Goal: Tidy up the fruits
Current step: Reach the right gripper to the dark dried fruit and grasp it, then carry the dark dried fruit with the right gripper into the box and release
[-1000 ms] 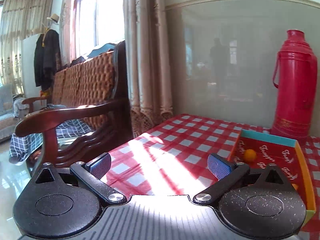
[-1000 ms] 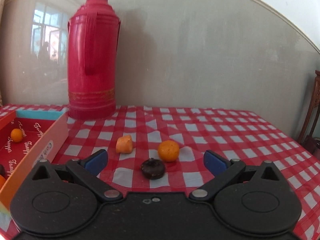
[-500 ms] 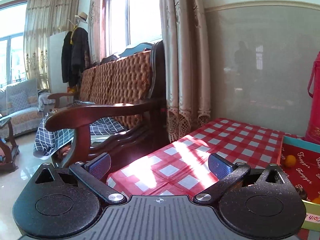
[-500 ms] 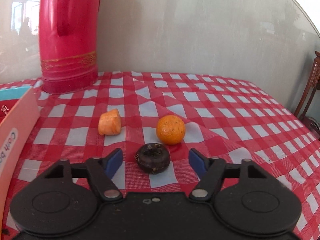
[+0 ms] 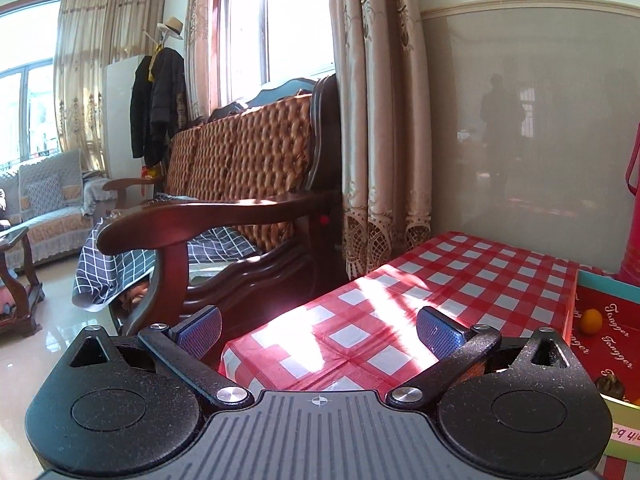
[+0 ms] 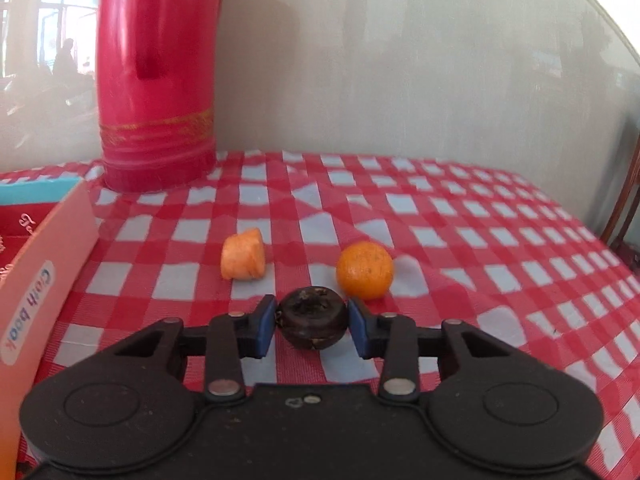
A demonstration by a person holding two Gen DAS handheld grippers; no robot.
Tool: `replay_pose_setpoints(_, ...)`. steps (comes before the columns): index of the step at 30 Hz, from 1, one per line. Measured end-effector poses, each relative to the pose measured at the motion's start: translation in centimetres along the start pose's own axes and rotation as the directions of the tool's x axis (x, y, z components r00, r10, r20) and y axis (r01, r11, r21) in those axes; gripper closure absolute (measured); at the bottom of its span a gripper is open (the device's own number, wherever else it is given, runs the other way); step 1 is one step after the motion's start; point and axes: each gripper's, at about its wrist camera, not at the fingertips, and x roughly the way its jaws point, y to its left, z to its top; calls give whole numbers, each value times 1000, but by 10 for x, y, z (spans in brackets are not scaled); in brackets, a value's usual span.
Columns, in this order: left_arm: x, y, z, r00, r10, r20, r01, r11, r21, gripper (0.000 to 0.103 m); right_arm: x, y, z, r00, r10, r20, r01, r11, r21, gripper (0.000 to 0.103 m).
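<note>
My right gripper (image 6: 312, 326) is shut on a dark round mangosteen (image 6: 313, 322) low over the red checked tablecloth. Just beyond it lie an orange (image 6: 365, 270) to the right and an orange carrot chunk (image 6: 243, 255) to the left. The red box (image 6: 48, 276) stands at the left; in the left wrist view the red box (image 5: 600, 344) holds a small orange (image 5: 591, 321) and a dark fruit (image 5: 610, 386). My left gripper (image 5: 318, 326) is open and empty above the table's left corner.
A tall red thermos (image 6: 156, 76) stands at the back by the wall. A wooden armchair (image 5: 224, 216) and curtain (image 5: 380, 120) stand left of the table. The table edge (image 5: 240, 344) lies just under the left gripper.
My right gripper has moved forward and down and closed on the mangosteen. My left gripper has swung left, away from the box, staying open.
</note>
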Motion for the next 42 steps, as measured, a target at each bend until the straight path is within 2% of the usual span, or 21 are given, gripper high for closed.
replay_pose_setpoints(5, 3, 8, 0, 1000, 19, -14, -19, 999, -29, 0, -24, 13, 5, 994, 85, 74, -83, 996, -31, 72)
replay_pose_setpoints(8, 4, 13, 0, 999, 31, -18, -31, 999, -36, 0, -40, 25, 7, 976, 183, 120, -178, 983, -55, 72)
replay_pose_setpoints(11, 5, 17, 0, 999, 44, -19, -45, 998, -37, 0, -56, 37, 8, 938, 305, 166, -294, 952, -90, 72)
replay_pose_setpoints(14, 7, 21, 0, 998, 58, -18, -58, 998, -37, 0, -70, 53, 8, 882, 427, 200, -403, 903, -147, 72)
replay_pose_setpoints(18, 9, 24, 0, 997, 71, -22, -72, 997, -39, 0, -80, 70, 5, 821, 541, 183, -499, 835, -233, 72)
replay_pose_setpoints(21, 10, 24, 0, 997, 72, -22, -73, 997, -39, 0, -86, 82, 2, 795, 587, 153, -538, 799, -269, 72)
replay_pose_setpoints(24, 9, 22, 0, 997, 68, -22, -68, 997, -32, 0, -89, 89, -1, 792, 598, 127, -545, 784, -297, 66)
replay_pose_setpoints(26, 9, 21, 0, 998, 64, -22, -65, 997, -30, 0, -94, 95, -4, 794, 593, 134, -539, 789, -295, 36)
replay_pose_setpoints(27, 9, 20, 0, 998, 62, -22, -63, 998, -31, 0, -95, 96, -5, 793, 589, 155, -533, 795, -290, 31)
replay_pose_setpoints(30, 7, 18, -1, 998, 53, -25, -54, 998, -31, 0, -99, 89, -4, 795, 568, 213, -508, 815, -279, 29)
replay_pose_setpoints(36, 3, 7, -1, 999, 29, -27, -29, 999, -23, 0, -98, 67, -1, 839, 472, 271, -420, 878, -230, 26)
replay_pose_setpoints(42, -3, -5, -2, 999, -10, -30, 9, 1000, -18, 0, -91, 43, 1, 885, 373, 279, -337, 926, -171, 22)
